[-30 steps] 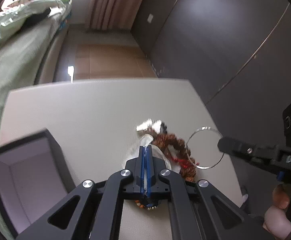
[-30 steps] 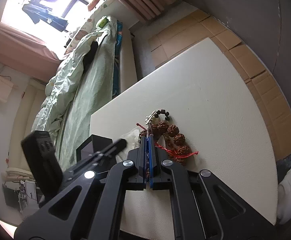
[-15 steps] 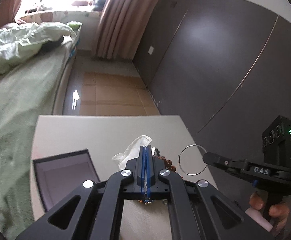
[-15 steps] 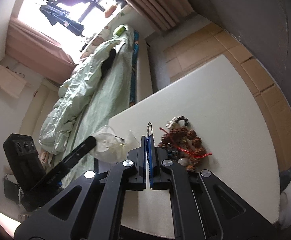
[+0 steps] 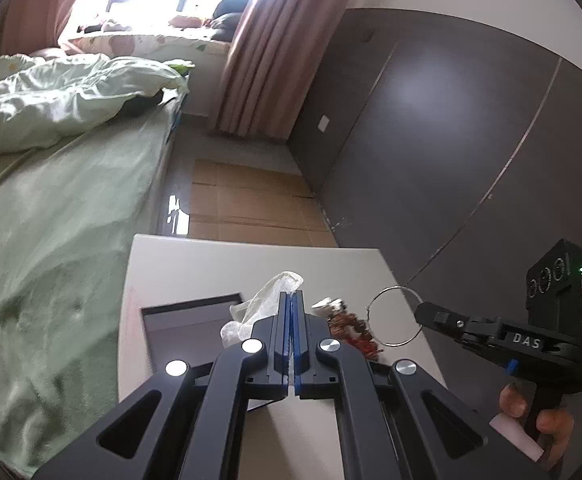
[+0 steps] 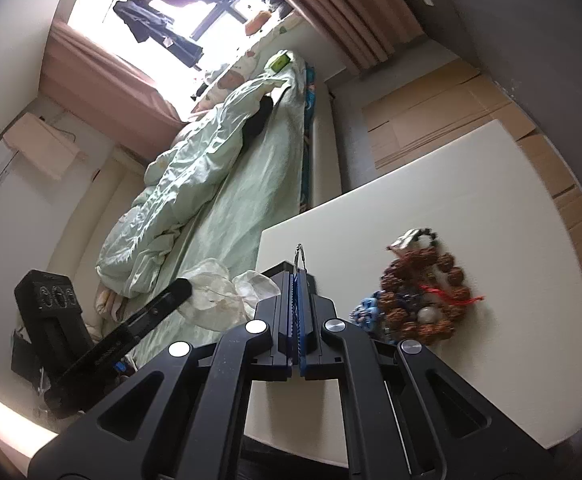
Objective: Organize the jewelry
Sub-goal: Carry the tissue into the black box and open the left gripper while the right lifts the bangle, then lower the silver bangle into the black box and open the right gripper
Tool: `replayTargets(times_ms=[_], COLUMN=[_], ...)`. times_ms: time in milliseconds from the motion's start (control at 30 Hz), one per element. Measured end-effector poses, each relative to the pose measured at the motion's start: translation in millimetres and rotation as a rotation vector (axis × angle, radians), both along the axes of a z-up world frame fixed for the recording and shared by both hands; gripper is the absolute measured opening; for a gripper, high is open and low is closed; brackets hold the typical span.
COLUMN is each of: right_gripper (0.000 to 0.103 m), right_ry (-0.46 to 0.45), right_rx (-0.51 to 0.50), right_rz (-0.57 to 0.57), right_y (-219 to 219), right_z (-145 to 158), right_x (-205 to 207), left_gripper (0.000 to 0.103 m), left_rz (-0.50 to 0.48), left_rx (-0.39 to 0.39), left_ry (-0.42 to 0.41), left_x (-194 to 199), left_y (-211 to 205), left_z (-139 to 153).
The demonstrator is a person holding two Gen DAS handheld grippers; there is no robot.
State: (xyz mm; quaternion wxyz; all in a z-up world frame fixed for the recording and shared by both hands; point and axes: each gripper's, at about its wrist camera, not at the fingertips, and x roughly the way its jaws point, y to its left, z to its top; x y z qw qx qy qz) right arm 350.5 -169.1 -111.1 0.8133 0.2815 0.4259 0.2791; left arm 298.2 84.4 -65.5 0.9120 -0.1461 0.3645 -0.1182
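A home bedroom. Bed with pale green sheet and rumpled duvet along one side, pink curtains beside a bright window, clothes hanging outside it. Dark wardrobe doors opposite, cardboard flat on the floor. White desk beside the bed, carrying beads and an open box.
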Motion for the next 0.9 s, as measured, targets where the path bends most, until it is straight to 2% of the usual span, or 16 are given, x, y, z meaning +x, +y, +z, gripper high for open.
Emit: replayTargets(times_ms=[167,300,333,367,400,433,467,633,900], right_gripper=[0.003,0.003,0.003,0.003,0.004,0.003,0.003,0.003,0.003], right_ry=[0.007,0.012,0.013,0.012,0.010,0.006,0.006,0.029,0.045], right_rx=[0.001,0.039,0.049,0.058,0.060,0.058,0.057,0.055,0.048], right_rz=[0.024,0.047,0.050,0.052,0.050,0.045,0.043,0.034,0.083], right_y=[18.0,24.4,23.9,22.5,21.3,18.4,16.6,12.1,43.7], right_z=[-3.3,-2.8,-2.1,-1.4,0.3,0.7,1.1,-6.7,-14.4], right_x=[1.4,2.8,2.9,3.1,2.7,3.1,2.9,7.7,10.6], left_gripper=[0.000,0.000,0.005,0.019,0.027,0.050,0.064,0.065,0.065], left_rz=[0.015,0.024,0.028,0.037,0.051,0.065,0.074,0.084,0.115], left_rx=[0.006,0.005,0.003,0.000,0.004,0.010,0.015,0.008,0.019], left_ry=[0.036,0.098,0.106,0.109,0.101,0.088,0.076,0.025,0.051], left_x=[0.8,5.3,5.8,4.9,2.6,-0.1,-1.6,-14.0,-11.5], left_y=[15.7,26.2,27.8,32.6,37.3,41.7,43.8,59.9,70.7], left_z=[-14.7,-28.8,-30.9,-31.5,-30.5,-28.4,-26.0,-12.3,-16.1])
